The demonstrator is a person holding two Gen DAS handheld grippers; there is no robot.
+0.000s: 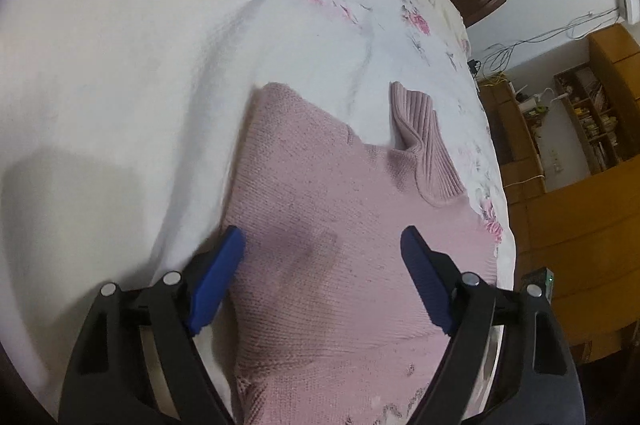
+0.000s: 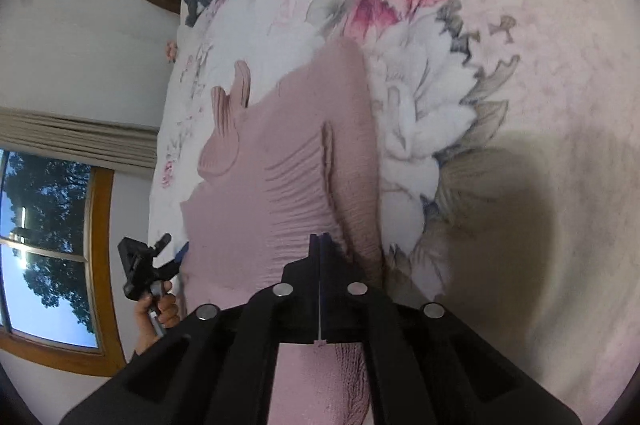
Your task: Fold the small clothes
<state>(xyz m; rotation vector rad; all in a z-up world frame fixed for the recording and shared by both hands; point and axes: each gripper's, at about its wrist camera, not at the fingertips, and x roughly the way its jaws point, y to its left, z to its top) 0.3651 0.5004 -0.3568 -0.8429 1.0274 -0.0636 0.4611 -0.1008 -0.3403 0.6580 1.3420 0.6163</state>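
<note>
A: While the right hand-held gripper (image 2: 320,241) is pinched tight on a ridge of the pink knit sweater (image 2: 280,165), how far along is the fold?

B: Early, I'd judge. The left hand-held gripper (image 1: 322,249) hovers wide apart over the sweater's body, gripping nothing.

A: And the sweater itself?

B: It lies on the floral bedspread (image 1: 140,65) near the bed's edge, ribbed collar (image 1: 424,145) sticking up, one side apparently turned in. The remaining folds are still to do.
</note>
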